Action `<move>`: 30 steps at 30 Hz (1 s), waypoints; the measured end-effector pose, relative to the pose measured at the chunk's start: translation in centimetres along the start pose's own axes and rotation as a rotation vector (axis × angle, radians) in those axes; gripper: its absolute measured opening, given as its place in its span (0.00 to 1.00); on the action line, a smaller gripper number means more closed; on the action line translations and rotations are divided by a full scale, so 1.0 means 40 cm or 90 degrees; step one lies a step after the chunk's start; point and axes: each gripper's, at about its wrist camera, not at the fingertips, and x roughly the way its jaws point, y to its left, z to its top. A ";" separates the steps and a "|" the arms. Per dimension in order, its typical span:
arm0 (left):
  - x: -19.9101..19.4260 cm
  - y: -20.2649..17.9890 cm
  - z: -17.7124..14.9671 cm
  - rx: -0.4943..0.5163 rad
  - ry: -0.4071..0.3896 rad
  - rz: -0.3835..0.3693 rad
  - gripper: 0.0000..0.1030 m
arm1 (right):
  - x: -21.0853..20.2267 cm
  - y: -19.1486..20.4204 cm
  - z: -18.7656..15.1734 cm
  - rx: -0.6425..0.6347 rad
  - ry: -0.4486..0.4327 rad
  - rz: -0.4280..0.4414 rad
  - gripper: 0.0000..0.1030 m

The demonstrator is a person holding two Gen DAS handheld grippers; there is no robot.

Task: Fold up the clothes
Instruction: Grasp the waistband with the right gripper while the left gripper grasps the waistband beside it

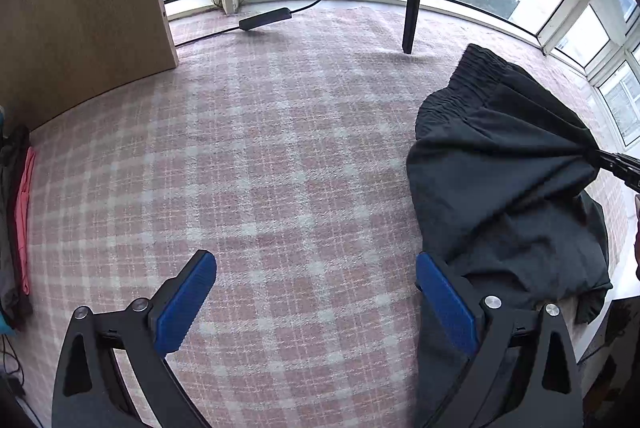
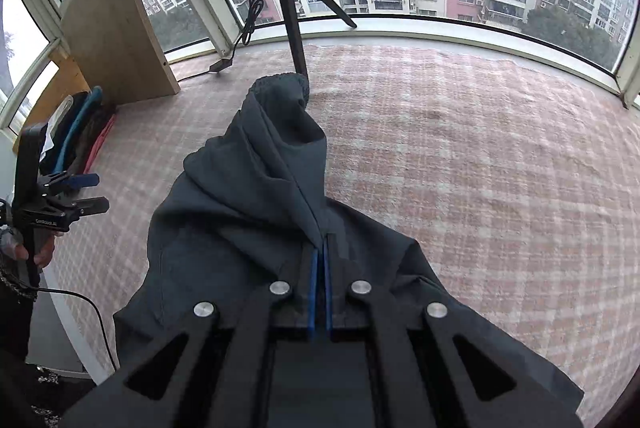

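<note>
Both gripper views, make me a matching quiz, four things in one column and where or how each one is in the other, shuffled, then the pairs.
Things:
1. left gripper
2. right gripper
3. dark shorts
4. tripod

States or places:
A. standing on the checked blanket by the window
B. shut on cloth
C. open, holding nothing
D. pinched and lifted at one spot, waistband end on the blanket

Pairs: 1-C, 2-B, 3-D, 4-A
</note>
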 end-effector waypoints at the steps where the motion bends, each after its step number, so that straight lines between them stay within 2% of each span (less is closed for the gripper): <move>1: 0.005 -0.018 0.004 0.011 0.001 -0.011 0.97 | -0.061 -0.058 -0.050 0.033 0.002 -0.038 0.02; 2: 0.009 -0.035 0.008 0.022 0.001 -0.023 0.97 | -0.099 -0.108 -0.103 0.049 0.034 -0.097 0.03; 5: 0.046 -0.122 0.019 0.069 0.022 -0.062 0.97 | -0.158 -0.221 -0.215 0.114 0.114 -0.202 0.07; 8: 0.084 -0.225 0.027 0.126 0.044 -0.089 0.97 | -0.196 -0.249 -0.216 0.139 0.068 -0.198 0.16; 9: 0.095 -0.257 0.027 0.142 0.051 -0.098 0.97 | -0.209 -0.257 -0.214 0.147 0.051 -0.195 0.30; 10: 0.104 -0.281 0.028 0.154 0.056 -0.109 0.97 | -0.200 -0.247 -0.191 0.143 0.025 -0.168 0.49; 11: 0.115 -0.300 0.027 0.163 0.060 -0.114 0.97 | -0.174 -0.235 -0.166 0.130 0.011 -0.136 0.56; 12: 0.127 -0.319 0.026 0.172 0.066 -0.118 0.97 | -0.146 -0.224 -0.140 0.117 -0.002 -0.104 0.59; 14: 0.159 -0.349 0.023 0.187 0.079 -0.106 0.97 | -0.068 -0.210 -0.097 0.083 0.005 -0.082 0.59; 19: 0.194 -0.377 0.017 0.198 0.096 -0.092 0.97 | 0.141 -0.168 -0.031 0.001 0.083 -0.089 0.59; 21: 0.183 -0.373 0.017 0.202 0.088 -0.089 0.97 | 0.187 -0.151 -0.019 -0.013 0.088 -0.051 0.56; 23: 0.168 -0.358 0.019 0.199 0.084 -0.080 0.97 | 0.202 -0.119 -0.021 -0.045 0.080 -0.047 0.26; 24: 0.161 -0.350 0.020 0.197 0.082 -0.075 0.97 | 0.199 -0.107 -0.023 -0.056 0.077 -0.050 0.11; 26: 0.143 -0.333 0.022 0.195 0.076 -0.071 0.97 | 0.151 -0.104 -0.028 -0.040 0.043 -0.042 0.10; 30: 0.096 -0.324 0.020 0.213 0.060 -0.069 0.97 | -0.079 -0.155 -0.142 0.048 -0.023 -0.040 0.10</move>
